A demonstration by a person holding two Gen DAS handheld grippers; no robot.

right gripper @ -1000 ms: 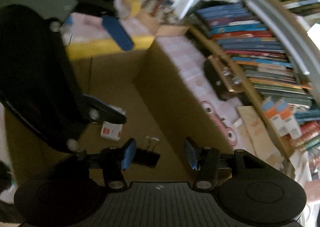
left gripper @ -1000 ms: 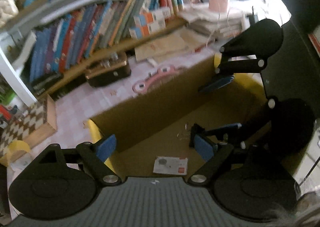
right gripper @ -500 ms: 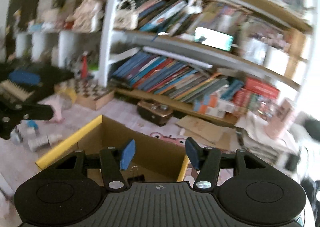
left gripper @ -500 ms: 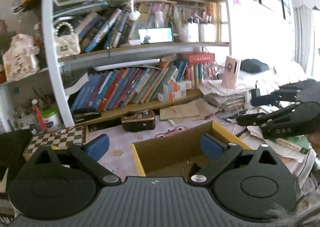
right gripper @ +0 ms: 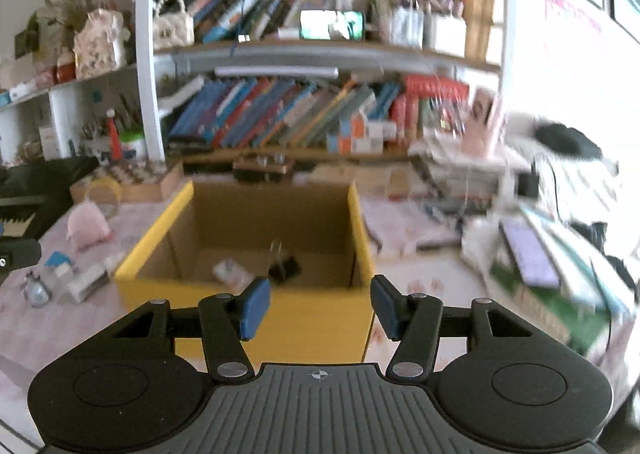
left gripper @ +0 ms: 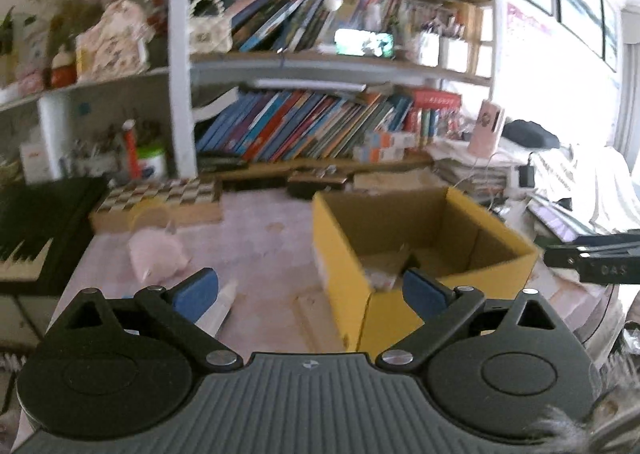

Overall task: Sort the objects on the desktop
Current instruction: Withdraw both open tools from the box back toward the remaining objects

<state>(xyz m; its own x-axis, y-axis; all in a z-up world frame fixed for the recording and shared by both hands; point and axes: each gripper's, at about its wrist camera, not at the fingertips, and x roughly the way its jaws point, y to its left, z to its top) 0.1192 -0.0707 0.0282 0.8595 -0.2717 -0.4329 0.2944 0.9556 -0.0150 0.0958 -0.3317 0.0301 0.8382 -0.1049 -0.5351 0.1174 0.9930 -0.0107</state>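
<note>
My left gripper [left gripper: 310, 292] gapes wide, my right gripper [right gripper: 320, 308] narrower — both empty. The pink plush [right gripper: 88, 224], far left, looks light and squashy — I'd pinch its body.

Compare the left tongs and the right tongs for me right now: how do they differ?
The left tongs stand spread wide; the right tongs are open too, but narrower. The left tongs hang over the pink desk beside the yellow box's near corner, while the right tongs face the box's front wall squarely, with the black binder clip inside it ahead. Both are empty, with blue pads, and neither touches anything.
</note>
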